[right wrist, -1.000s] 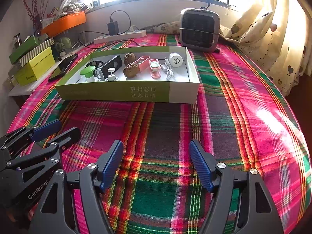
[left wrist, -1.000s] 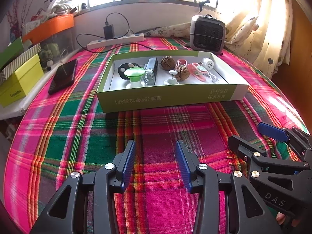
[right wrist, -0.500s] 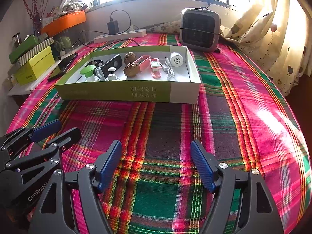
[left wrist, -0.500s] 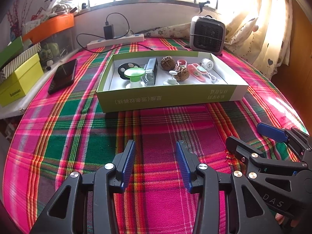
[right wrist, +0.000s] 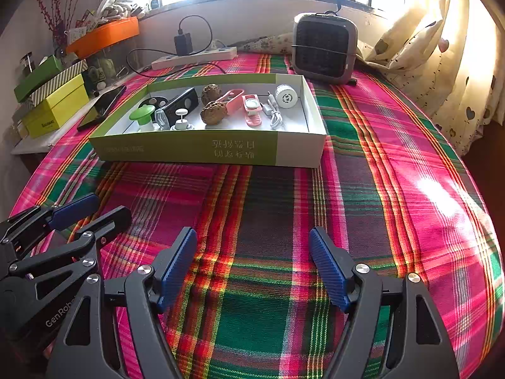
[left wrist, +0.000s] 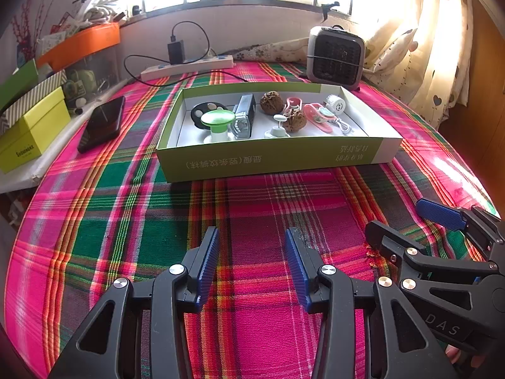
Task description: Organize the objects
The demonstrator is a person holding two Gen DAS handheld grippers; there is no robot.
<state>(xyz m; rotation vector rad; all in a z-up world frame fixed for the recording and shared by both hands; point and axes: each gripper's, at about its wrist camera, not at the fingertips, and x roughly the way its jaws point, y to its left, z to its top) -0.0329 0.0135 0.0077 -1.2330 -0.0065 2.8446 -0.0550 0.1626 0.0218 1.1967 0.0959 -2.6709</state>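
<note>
A shallow green and white box (left wrist: 271, 161) (right wrist: 205, 150) lies on the plaid tablecloth. It holds two walnuts (left wrist: 271, 102) (right wrist: 214, 112), a green-capped piece (left wrist: 217, 120) (right wrist: 142, 115), a black device (left wrist: 244, 117) (right wrist: 180, 107), pink clips (left wrist: 317, 117) (right wrist: 252, 113), a white round plug with a cable (left wrist: 336, 104) (right wrist: 285, 96) and a small white stand (left wrist: 277, 126) (right wrist: 181, 120). My left gripper (left wrist: 252, 259) is open and empty, well short of the box. My right gripper (right wrist: 252, 259) is open wider and empty, beside the left one; it also shows in the left wrist view (left wrist: 423, 218).
A black phone (left wrist: 102, 123) (right wrist: 102, 107) lies left of the box. A grey heater (left wrist: 336, 55) (right wrist: 325, 47) and a power strip with a charger (left wrist: 189, 64) (right wrist: 195, 55) stand behind it. Yellow, green and orange boxes (left wrist: 31, 129) (right wrist: 56, 107) sit at the left. A curtain (right wrist: 442, 47) hangs at the right.
The right gripper's jaws have spread slightly wider. Both grippers have barely shifted, and the box and its contents have not moved.
</note>
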